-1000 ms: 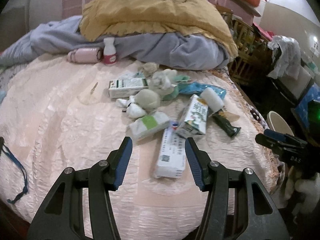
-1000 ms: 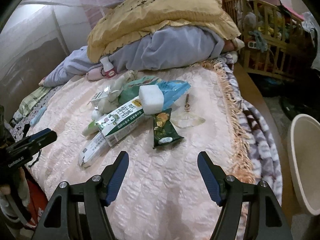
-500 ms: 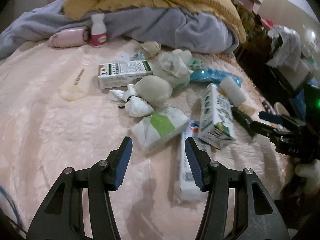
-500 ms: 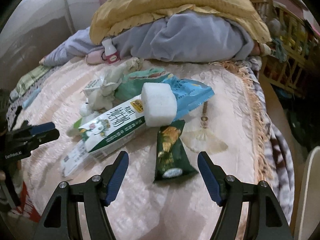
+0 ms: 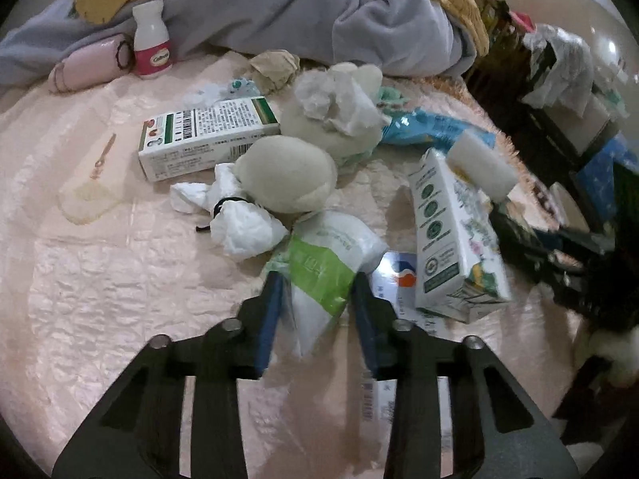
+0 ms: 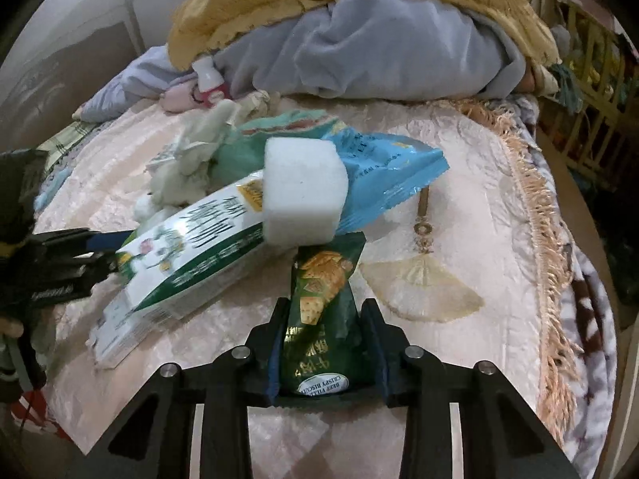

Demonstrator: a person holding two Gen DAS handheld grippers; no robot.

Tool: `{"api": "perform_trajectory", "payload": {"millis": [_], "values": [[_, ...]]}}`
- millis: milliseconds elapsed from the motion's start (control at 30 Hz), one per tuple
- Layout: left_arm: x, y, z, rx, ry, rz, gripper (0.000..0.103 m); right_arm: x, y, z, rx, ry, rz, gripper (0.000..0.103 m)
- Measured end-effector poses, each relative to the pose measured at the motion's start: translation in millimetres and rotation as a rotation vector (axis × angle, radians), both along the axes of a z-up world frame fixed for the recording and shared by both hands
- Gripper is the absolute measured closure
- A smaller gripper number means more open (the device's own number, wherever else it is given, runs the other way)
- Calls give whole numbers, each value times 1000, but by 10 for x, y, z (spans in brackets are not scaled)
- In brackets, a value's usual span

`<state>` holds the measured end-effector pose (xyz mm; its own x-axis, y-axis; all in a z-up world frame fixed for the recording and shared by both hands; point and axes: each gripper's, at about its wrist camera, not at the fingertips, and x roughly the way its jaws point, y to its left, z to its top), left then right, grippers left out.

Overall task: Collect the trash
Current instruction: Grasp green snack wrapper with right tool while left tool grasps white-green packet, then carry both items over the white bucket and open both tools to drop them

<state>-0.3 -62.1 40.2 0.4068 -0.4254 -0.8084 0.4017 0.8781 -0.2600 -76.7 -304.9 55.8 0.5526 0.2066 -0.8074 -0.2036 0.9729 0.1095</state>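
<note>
Green biscuit packet (image 6: 324, 319) between closing jaws

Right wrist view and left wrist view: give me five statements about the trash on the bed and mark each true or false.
1. The right tongs have a green biscuit packet between them. True; they are closing on it.
2. The left tongs straddle the pill bottle. False; a white-and-green plastic pack is between them, and the bottle stands far back by the grey blanket.
3. A white foam block rests on the milk carton. True.
4. The blue wrapper lies on the floor. False; it lies on the bedspread.
5. A small fan lies right of the biscuit packet. True.
</note>
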Motion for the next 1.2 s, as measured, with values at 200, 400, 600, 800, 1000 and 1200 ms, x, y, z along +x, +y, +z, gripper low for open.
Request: {"api": "perform_trajectory", "payload": {"millis": [200, 400, 600, 800, 1000, 1200], "values": [[-294, 125, 292, -25, -37, 28, 75, -414, -22, 170, 36, -47, 23, 72], [-582, 122, 586, -73, -63, 39, 75, -767, -76, 323, 116, -78, 17, 72], [-836, -206, 768, -79, -96, -5, 75, -995, -162, 487, 134, -117, -5, 72], [-1043, -632, 873, -50, -140, -54, 75, -1178, -377, 617, 125, -153, -43, 72], [-1185, -1039, 930, -34, -161, -98, 75, -1361, -661, 700, 128, -171, -104, 72], [-1277, -1302, 961, -15, -177, -128, 75, -1488, -885, 721, 123, -175, -153, 72]]}}
